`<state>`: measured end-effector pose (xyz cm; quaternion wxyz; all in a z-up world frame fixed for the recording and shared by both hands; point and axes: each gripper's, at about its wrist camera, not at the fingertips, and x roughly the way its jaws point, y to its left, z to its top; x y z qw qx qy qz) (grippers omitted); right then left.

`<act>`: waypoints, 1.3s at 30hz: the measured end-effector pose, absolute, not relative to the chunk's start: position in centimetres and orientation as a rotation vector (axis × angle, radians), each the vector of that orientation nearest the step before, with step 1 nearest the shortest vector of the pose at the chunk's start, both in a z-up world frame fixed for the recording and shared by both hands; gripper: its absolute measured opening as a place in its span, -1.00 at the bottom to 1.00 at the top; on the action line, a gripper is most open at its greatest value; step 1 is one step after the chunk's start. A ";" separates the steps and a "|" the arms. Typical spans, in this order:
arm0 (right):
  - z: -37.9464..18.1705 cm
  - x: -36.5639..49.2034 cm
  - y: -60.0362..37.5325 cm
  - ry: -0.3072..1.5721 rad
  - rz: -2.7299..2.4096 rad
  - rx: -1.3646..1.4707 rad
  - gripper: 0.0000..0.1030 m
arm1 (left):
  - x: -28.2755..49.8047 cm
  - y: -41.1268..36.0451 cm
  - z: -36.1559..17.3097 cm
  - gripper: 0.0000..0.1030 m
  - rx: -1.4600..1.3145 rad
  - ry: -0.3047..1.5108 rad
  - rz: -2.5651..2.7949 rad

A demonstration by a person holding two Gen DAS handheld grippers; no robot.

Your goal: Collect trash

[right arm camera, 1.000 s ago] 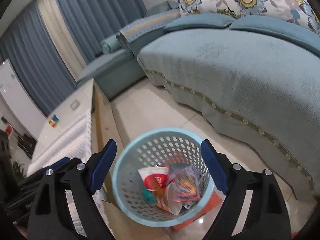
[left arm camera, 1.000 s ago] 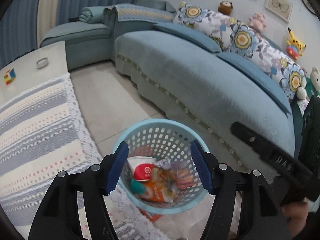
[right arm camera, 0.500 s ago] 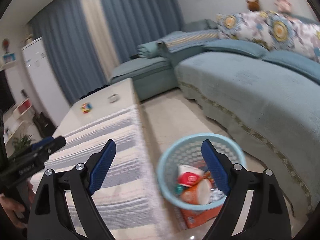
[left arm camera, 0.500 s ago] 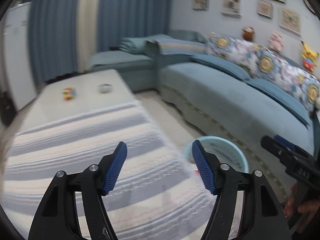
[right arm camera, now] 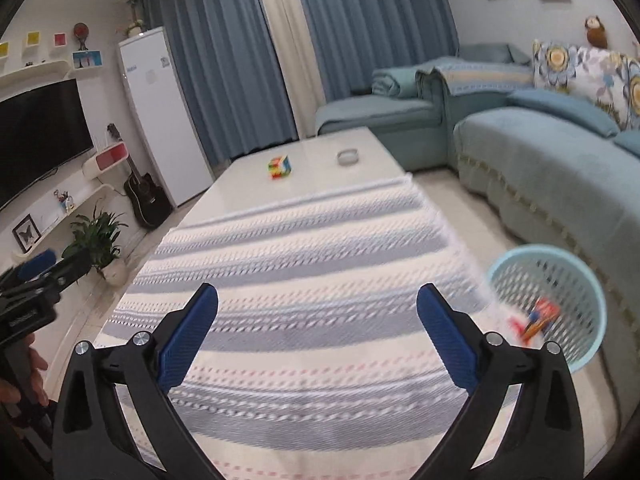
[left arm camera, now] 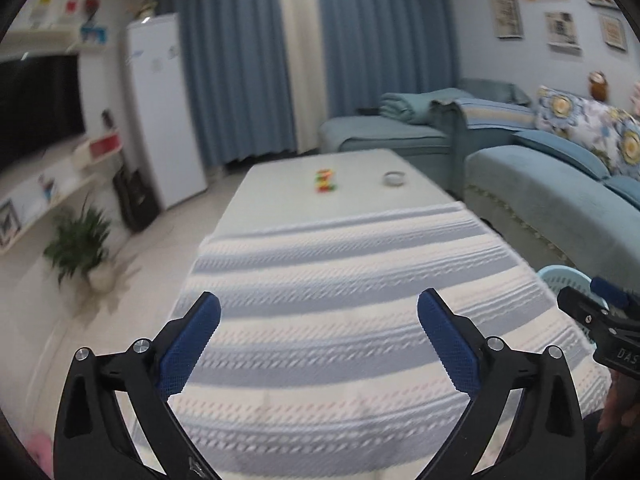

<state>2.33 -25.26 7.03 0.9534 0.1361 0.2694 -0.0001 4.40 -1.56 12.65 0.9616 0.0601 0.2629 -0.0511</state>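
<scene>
A light blue perforated basket stands on the floor right of the table, between table and sofa, with colourful wrappers inside. In the left wrist view only its rim shows at the right edge. My left gripper hovers over the striped cloth, jaws opening wide, nothing between them. My right gripper hovers over the same cloth, jaws also opening, nothing between them. No loose trash shows on the cloth.
On the bare white far end of the table sit a colourful puzzle cube and a small round dish. A teal sofa runs along the right. A potted plant, guitar and white fridge stand at the left.
Both views swung left, away from the basket and onto the cloth-covered table. Both sets of jaws stand wider than before. The basket slid to the right edge of each view.
</scene>
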 end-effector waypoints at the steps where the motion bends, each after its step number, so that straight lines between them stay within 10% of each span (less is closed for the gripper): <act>1: 6.5 2.5 -24.6 0.552 -0.002 0.277 0.85 | 4.4 -0.3 12.0 0.85 0.110 0.542 -0.098; 14: 0.4 2.1 -20.0 0.514 0.009 0.138 0.85 | 4.7 3.3 2.2 0.85 0.079 0.545 -0.106; 39: -1.8 2.6 -19.7 0.603 0.002 0.177 0.85 | 3.8 2.9 -0.5 0.85 0.146 0.593 -0.117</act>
